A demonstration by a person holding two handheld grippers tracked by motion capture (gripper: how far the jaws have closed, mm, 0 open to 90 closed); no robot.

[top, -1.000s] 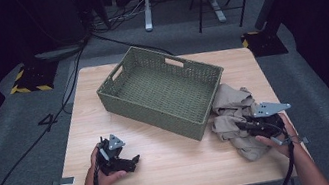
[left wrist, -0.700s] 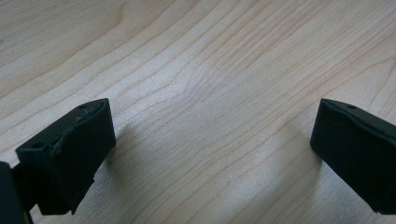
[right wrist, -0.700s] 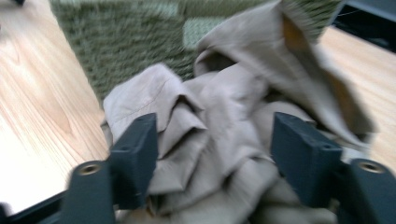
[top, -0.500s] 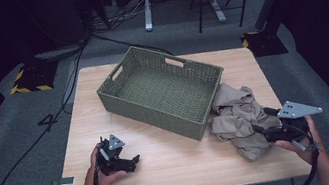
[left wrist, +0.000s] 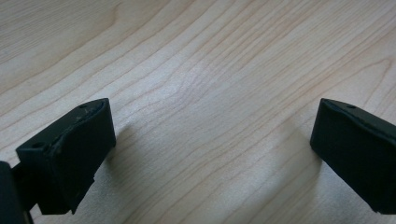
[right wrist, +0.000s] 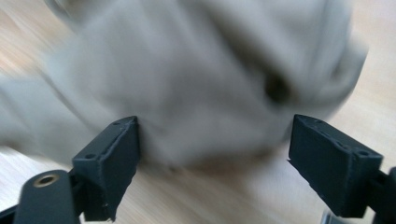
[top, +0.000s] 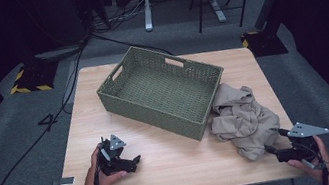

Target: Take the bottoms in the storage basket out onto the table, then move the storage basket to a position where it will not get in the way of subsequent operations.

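Right gripper (top: 274,149) slid toward the lower right off the beige cloth (top: 242,117), jaws just opened wide, empty. Soft, floppy stuff; I'd pinch a bunched fold.

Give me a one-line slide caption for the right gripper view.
Right gripper, fingers spread wide, faces the crumpled beige cloth lying on the wooden table.

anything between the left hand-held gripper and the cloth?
Only bare table in the high view: the left hand-held gripper sits near the front left, the cloth at the right, beside the basket's corner.
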